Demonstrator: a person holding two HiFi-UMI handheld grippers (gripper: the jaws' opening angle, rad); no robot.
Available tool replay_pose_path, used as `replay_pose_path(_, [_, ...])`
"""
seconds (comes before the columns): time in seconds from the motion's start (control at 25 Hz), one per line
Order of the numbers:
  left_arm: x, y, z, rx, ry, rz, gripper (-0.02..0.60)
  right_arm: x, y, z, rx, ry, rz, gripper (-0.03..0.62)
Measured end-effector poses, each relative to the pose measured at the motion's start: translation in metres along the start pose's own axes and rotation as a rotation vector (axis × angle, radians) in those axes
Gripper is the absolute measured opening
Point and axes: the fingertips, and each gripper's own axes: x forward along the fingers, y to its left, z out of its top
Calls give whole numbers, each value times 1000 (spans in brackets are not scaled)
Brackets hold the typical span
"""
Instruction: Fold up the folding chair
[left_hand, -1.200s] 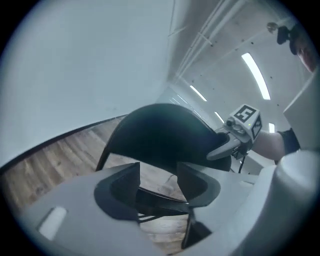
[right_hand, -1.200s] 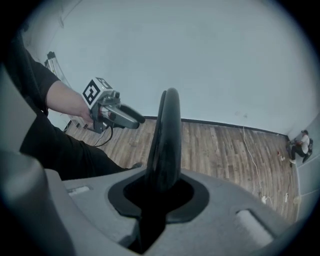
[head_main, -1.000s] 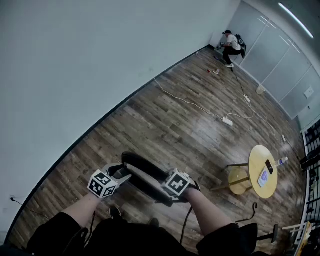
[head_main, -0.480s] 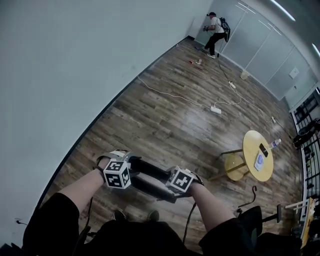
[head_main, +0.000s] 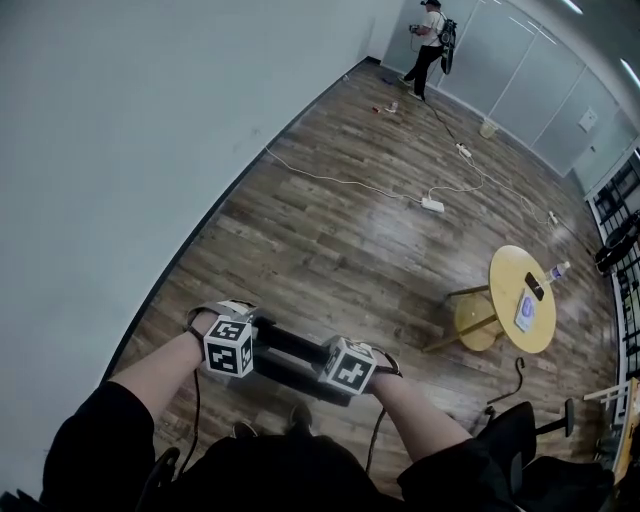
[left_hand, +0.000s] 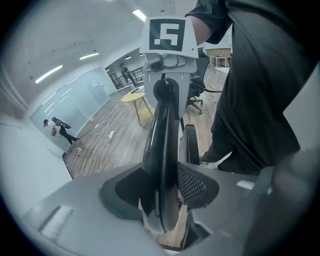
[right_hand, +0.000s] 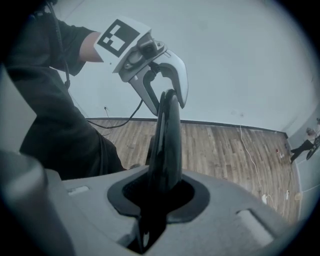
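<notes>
The chair (head_main: 290, 348) is black and glossy. It looks like a flat, narrow slab standing on edge on the wood floor (head_main: 330, 250), right in front of the person's legs and near the grey wall (head_main: 120, 150). Its top edge runs across between the two grippers, and from above it shows as two close, parallel dark bars.

The left gripper (left_hand: 160, 192) sits at the chair's left end. Its jaws have just been closing, and the pads now clamp the slab's edge. The right gripper (right_hand: 159, 195) is clenched on the same edge at the right end, with the slab deep between its jaws.

A second ago the chair looked wider and curved, with its layers spread apart; now they lie closer together. The left gripper's marker cube has rolled over and shows a different face, while the right gripper looks unchanged. The far person (head_main: 428, 45), who was crouching by the wall then, now stands.

Counted:
- One chair
- Two grippers
- One round yellow table (head_main: 510, 275)
- One low stool (head_main: 468, 322) beside the table
- One bottle (head_main: 557, 270) at the table's edge
- One white cable (head_main: 340, 180) across the floor
- One power strip (head_main: 432, 204)
</notes>
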Motion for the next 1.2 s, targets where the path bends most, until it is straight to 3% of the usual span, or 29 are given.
replay_pose_path(0.52, [1,15,-6,19,31,-45,195,-21,-4,-86,89,15,-13,89])
replay_pose_path(0.68, [2,13,-8,18,38,-56,193,-22,-3,-91,126,-48,-9,101])
replay_pose_path(1.2, [7,4,-15,17,38,-115,172,-14,6,-97,57,-39,-10,74])
